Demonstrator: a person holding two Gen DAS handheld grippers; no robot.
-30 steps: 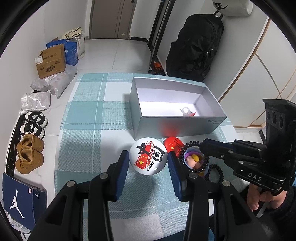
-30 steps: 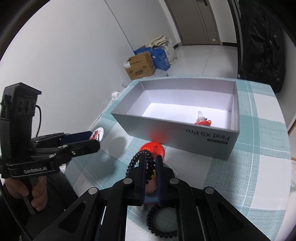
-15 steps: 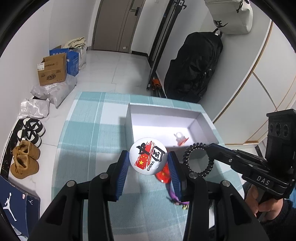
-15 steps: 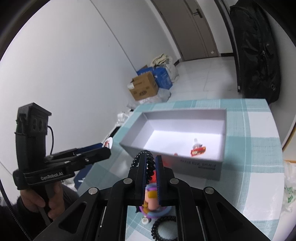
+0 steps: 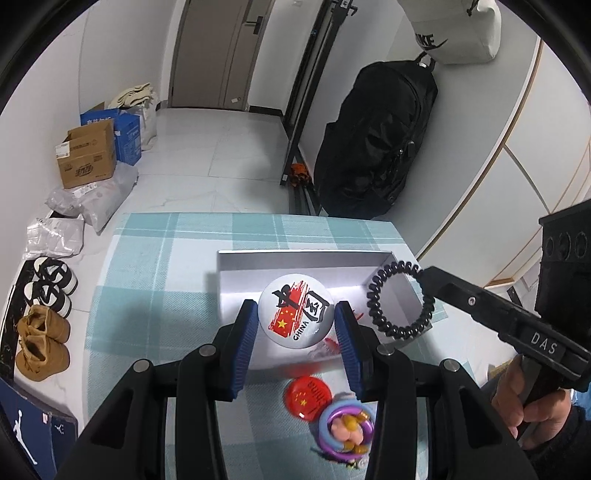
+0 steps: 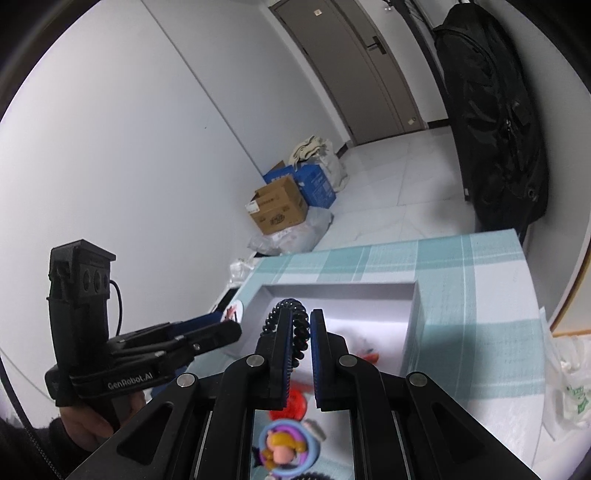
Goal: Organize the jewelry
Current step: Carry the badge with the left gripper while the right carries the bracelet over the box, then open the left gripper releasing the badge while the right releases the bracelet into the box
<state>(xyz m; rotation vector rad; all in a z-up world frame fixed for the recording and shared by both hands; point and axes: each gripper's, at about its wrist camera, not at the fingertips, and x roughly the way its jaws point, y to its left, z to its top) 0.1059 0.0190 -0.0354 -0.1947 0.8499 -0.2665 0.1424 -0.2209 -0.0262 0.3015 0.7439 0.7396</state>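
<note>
White badge [image 5: 294,313] reads "CHINA"; right tool [image 5: 424,275] "DAS"; left tool [image 6: 229,334] "GenRobot.AI"; white bag [image 5: 452,31] "NIKE".

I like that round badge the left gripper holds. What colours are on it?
The badge is white with red, black and yellow stars, clearest in the left wrist view.

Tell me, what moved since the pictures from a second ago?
Both grippers lifted their catch off the table and carried it toward the gray box. The left gripper still squeezes the white China badge; the right gripper still pinches the black coil hair tie. The red badge and purple ring toy stayed on the tablecloth.
</note>
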